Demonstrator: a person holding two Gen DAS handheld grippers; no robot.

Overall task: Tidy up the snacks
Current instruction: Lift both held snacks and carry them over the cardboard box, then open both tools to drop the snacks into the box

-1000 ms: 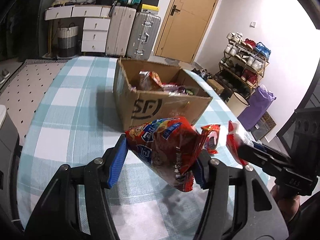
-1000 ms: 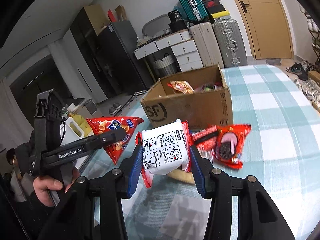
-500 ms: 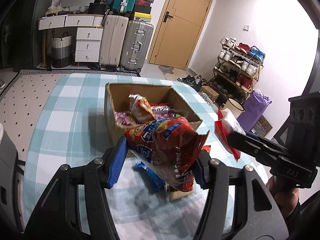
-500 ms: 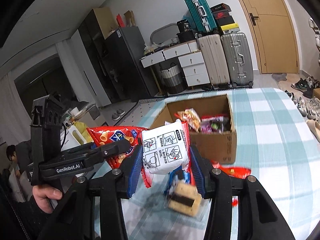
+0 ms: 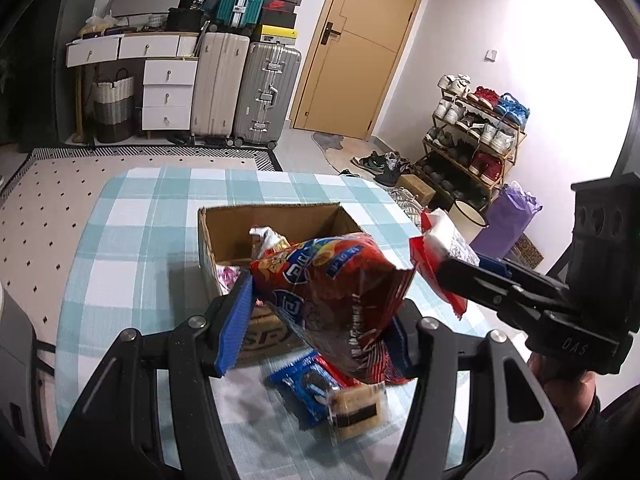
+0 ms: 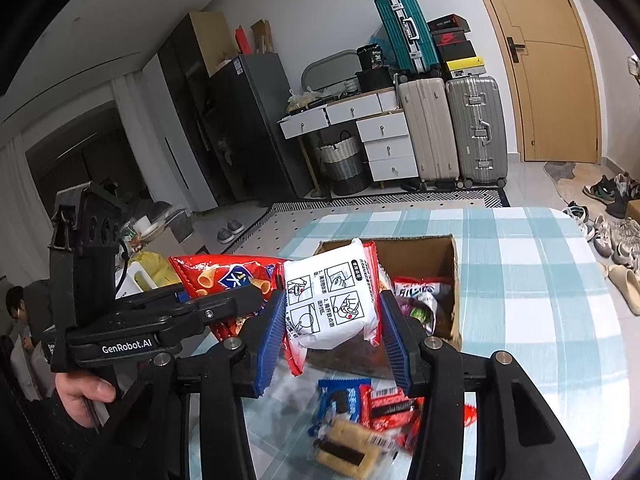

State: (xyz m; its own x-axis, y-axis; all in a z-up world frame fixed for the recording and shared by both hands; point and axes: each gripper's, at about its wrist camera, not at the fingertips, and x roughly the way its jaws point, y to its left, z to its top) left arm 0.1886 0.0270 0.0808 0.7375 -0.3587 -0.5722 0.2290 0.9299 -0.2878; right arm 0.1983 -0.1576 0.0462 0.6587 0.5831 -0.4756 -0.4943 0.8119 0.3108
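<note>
My left gripper (image 5: 320, 320) is shut on a red snack bag (image 5: 336, 300) with blue lettering, held up in the air in front of the open cardboard box (image 5: 224, 220). In the right wrist view, my right gripper (image 6: 334, 332) is shut on a white packet with red edges (image 6: 332, 296), raised over the near wall of the box (image 6: 450, 248). The same red bag (image 6: 224, 276) shows to the left, in the other gripper. Several snacks lie in the box. Loose on the table below are a blue cookie pack (image 5: 304, 388), a beige wafer pack (image 6: 348, 448) and red wrappers (image 6: 384, 404).
The box stands on a table with a teal and white checked cloth (image 6: 540, 280). Suitcases (image 5: 244, 92) and white drawers (image 5: 164, 92) line the far wall by a wooden door (image 5: 360, 48). A shoe rack (image 5: 476, 136) stands to the right. A person's hand (image 6: 84, 392) grips the left handle.
Both grippers have risen and come closer over the box with their packets still held. More of the box's inside and the loose snacks below now show.
</note>
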